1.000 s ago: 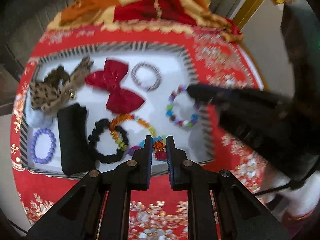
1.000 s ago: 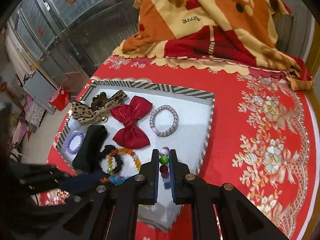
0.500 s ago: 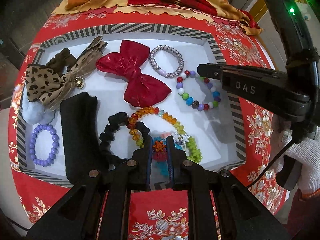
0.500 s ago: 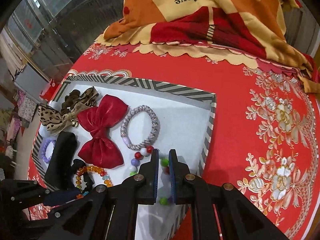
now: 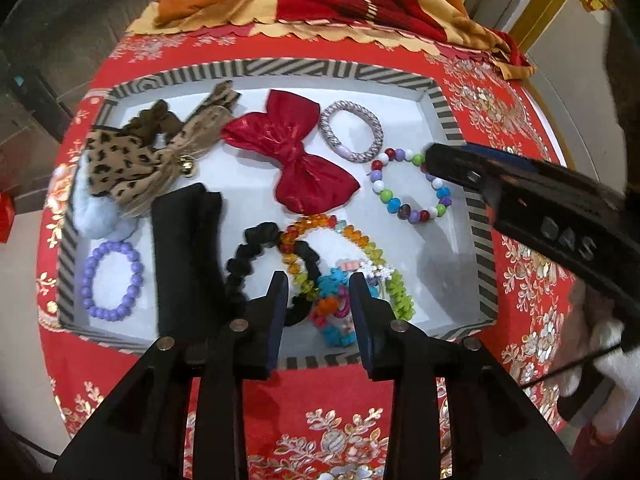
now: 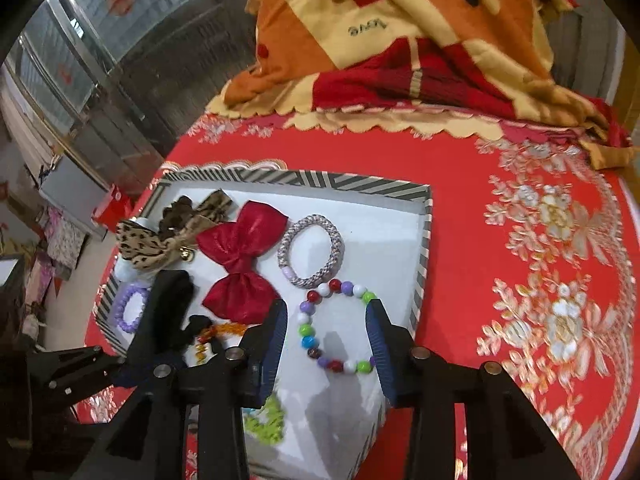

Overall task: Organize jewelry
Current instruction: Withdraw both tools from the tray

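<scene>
A white tray with a striped rim [image 5: 320, 70] [image 6: 424, 240] holds the jewelry. My left gripper [image 5: 318, 284] is open above a blue and orange flower piece [image 5: 336, 312] lying in the tray's near edge. My right gripper [image 6: 326, 312] is open over a multicoloured bead bracelet [image 6: 340, 364] [image 5: 408, 212] that lies flat on the tray. Also in the tray are a red bow [image 5: 296, 160] [image 6: 244, 264], a silver braided ring [image 5: 352, 132] [image 6: 312, 252], an amber and green bead string [image 5: 360, 248], a black scrunchie [image 5: 248, 264] and a purple bead bracelet [image 5: 112, 280].
A leopard-print bow [image 5: 132, 164], a pale blue pompom [image 5: 96, 216] and a black pouch [image 5: 184, 256] lie at the tray's left. A red embroidered cloth [image 6: 540, 280] covers the round table. A folded orange and red blanket [image 6: 400, 40] lies at the back.
Both grippers have opened. The left one let go of the flower piece, the right one let go of the multicoloured bead bracelet, and both items now lie in the tray.
</scene>
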`<control>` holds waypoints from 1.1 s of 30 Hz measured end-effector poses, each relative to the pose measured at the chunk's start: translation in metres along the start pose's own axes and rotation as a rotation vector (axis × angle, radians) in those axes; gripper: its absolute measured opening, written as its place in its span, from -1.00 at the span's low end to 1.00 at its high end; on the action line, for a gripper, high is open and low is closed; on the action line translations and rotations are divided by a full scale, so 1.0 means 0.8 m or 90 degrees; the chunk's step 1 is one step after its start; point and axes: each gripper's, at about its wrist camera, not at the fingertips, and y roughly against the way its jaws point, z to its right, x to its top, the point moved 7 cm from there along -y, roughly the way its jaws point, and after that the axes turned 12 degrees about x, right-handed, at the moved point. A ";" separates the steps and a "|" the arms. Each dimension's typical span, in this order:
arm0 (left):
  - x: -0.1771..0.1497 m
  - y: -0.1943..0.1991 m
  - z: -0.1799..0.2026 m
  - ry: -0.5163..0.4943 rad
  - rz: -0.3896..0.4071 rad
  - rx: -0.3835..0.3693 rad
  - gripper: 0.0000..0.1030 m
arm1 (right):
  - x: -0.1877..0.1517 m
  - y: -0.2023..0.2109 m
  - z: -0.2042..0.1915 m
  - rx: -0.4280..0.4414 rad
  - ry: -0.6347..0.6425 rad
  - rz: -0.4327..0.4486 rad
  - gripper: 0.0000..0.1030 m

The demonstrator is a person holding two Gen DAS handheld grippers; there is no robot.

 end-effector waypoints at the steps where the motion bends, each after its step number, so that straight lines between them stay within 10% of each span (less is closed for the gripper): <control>1: -0.001 0.004 -0.005 0.005 0.005 0.006 -0.41 | -0.003 0.005 -0.001 -0.010 0.000 0.008 -0.21; 33: -0.059 0.088 -0.080 0.111 0.073 0.091 -0.39 | -0.093 0.072 -0.081 -0.047 -0.029 0.047 -0.17</control>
